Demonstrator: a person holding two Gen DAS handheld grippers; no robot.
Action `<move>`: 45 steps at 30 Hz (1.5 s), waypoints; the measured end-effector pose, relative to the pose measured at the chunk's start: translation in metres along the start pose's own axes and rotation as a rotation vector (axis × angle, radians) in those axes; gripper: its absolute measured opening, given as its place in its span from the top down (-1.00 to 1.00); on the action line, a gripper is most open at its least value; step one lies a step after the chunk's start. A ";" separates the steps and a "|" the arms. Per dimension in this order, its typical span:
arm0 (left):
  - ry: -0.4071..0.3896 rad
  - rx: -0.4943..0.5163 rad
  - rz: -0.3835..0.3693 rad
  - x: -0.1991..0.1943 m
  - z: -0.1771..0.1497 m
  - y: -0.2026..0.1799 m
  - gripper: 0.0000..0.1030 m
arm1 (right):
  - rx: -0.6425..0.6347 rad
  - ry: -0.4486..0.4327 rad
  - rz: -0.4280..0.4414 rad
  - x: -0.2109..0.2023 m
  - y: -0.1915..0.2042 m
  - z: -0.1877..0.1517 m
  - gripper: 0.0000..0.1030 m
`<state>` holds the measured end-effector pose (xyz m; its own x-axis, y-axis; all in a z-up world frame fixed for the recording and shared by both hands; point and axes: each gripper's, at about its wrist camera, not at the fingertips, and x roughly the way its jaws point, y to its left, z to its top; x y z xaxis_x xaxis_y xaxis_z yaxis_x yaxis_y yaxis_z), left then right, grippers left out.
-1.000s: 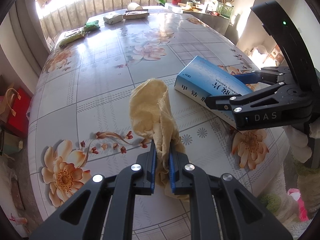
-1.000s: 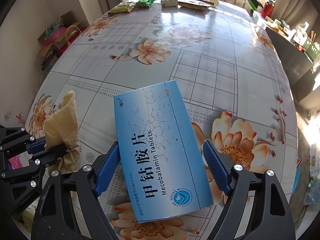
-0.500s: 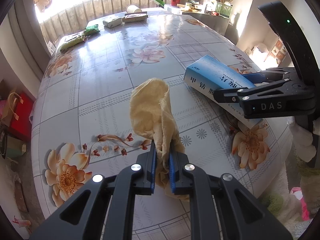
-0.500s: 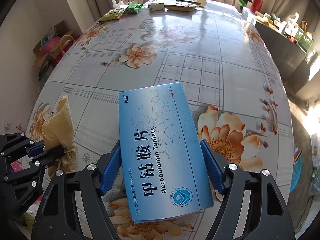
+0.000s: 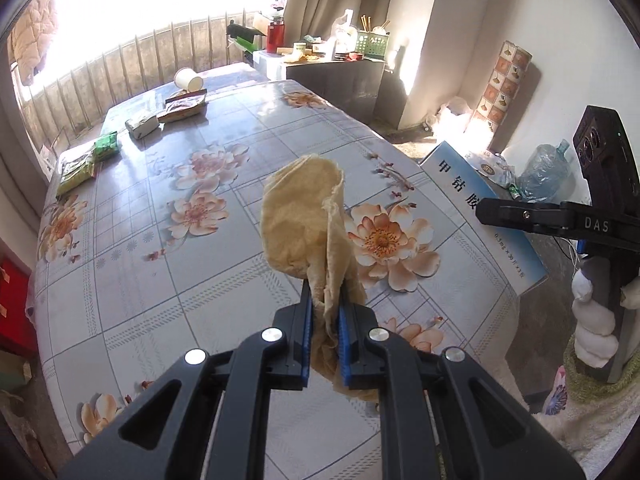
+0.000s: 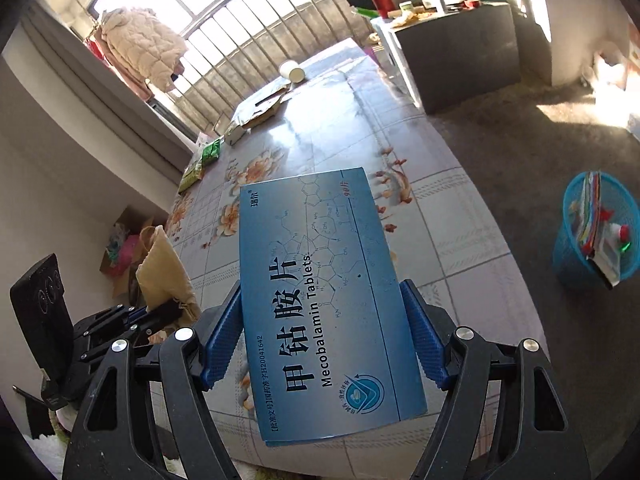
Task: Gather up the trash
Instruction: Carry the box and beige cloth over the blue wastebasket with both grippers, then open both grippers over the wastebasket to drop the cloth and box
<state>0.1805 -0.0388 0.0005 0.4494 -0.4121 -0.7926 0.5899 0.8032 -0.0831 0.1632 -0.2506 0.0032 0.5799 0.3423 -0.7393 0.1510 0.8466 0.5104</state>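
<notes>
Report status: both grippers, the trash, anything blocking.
Left gripper shut on yellow crumpled paper. Right gripper shut on blue tablet box, lifted off table. Blue bin on floor right; path looks clear.

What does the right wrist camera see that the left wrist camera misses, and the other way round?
Only the right wrist view shows the blue mesh basket on the floor, already holding rubbish, and the tablet box's printed face. Only the left wrist view shows the big water bottle by the wall. Both show the flowered table, the paper cup at its far end, the crumpled yellow paper clamped in the left gripper, and the blue tablet box clamped in the right gripper.
</notes>
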 end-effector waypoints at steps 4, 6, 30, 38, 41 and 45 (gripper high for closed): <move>-0.023 0.104 -0.101 0.012 0.033 -0.049 0.79 | 0.146 -0.107 -0.056 -0.051 -0.057 -0.011 -0.37; -0.012 0.145 -0.167 0.024 0.049 -0.075 0.79 | 0.229 -0.156 -0.094 -0.074 -0.089 -0.021 -0.37; 0.450 0.405 -0.369 0.413 0.213 -0.383 0.79 | 0.997 -0.229 -0.108 -0.015 -0.423 -0.016 -0.38; 0.485 0.368 -0.266 0.490 0.219 -0.385 0.09 | 1.071 -0.267 -0.135 0.035 -0.484 -0.012 -0.62; 0.465 0.328 -0.305 0.483 0.222 -0.376 0.08 | 1.099 -0.291 -0.126 0.035 -0.488 -0.019 -0.62; 0.413 0.343 -0.323 0.455 0.225 -0.372 0.07 | 1.062 -0.323 -0.174 0.015 -0.478 -0.019 -0.62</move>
<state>0.3164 -0.6220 -0.1931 -0.0437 -0.3554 -0.9337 0.8652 0.4538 -0.2132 0.0844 -0.6420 -0.2604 0.6413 0.0013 -0.7673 0.7666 0.0432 0.6407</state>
